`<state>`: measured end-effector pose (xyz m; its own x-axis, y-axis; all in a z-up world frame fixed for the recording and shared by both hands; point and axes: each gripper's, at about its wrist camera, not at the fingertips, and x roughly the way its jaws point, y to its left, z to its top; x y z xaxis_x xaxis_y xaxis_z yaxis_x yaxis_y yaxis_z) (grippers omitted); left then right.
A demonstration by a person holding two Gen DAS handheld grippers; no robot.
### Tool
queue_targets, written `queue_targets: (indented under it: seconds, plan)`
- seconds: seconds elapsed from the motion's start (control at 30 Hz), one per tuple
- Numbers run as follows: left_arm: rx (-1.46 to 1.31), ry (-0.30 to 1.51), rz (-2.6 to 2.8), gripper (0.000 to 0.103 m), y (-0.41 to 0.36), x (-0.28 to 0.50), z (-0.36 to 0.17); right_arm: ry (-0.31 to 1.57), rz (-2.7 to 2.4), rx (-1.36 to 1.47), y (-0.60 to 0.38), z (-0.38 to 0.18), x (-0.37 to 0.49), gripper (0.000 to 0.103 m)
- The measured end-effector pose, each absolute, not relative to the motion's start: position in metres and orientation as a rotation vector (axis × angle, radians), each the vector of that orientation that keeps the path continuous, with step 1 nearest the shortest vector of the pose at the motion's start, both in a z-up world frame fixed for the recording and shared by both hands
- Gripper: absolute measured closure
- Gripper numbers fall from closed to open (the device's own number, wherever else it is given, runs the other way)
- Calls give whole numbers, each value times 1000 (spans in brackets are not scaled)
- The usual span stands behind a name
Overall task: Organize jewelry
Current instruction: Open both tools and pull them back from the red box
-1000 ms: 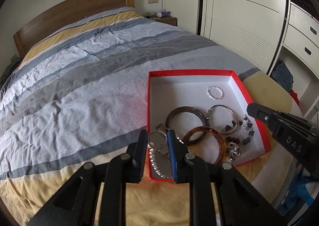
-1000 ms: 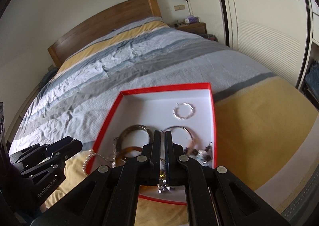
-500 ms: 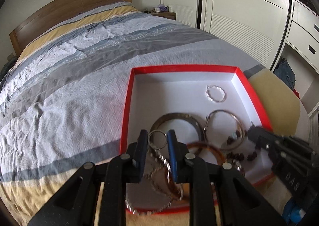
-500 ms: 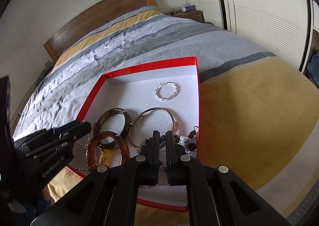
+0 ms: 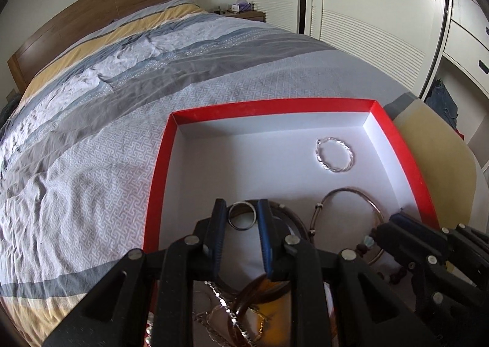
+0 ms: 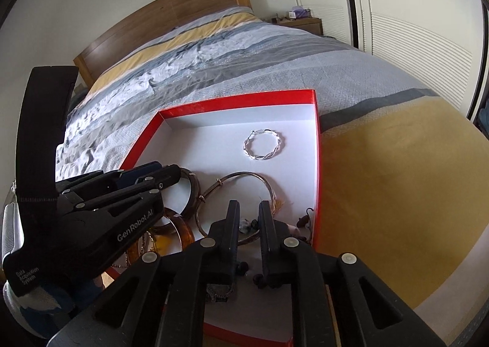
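Jewelry ring (image 5: 241,215) clamped in left tool (image 5: 239,209) above red box (image 5: 159,175), likely for sorting; right tool (image 6: 248,209) slightly apart, empty, over beads.

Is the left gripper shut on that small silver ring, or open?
Shut on it: the left gripper pinches the small silver ring between both pads, above the red box.

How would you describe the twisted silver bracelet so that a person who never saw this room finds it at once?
On the striped bed lies a shallow red box with a white inside. The twisted silver bracelet lies alone on the white floor near the far right corner, touching nothing. Unlike the plain bangles nearer the grippers, it is small, bright and braided like rope.
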<state>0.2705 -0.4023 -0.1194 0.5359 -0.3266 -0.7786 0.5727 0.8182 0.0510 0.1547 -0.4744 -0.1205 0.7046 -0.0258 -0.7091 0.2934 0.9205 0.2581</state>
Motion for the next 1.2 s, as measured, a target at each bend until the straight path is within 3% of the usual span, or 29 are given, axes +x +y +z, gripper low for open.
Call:
queue_targets:
  seconds: [0.1, 0.17, 0.33, 0.77, 1.2]
  plan:
    - [303, 851, -548, 80, -401, 271, -119, 771, -181, 369, -474, -120, 156, 85]
    - [296, 856, -550, 71, -400, 270, -118, 770, -182, 369, -474, -120, 156, 83]
    - [276, 873, -550, 69, -395, 270, -117, 765, -196, 362, -473, -116, 157, 70]
    - [246, 835, -563, 61, -367, 245, -81, 766, -232, 362, -462, -98, 136, 61]
    - [183, 810, -493, 59, -297, 205, -35, 759, -221, 303, -410, -55, 107, 43]
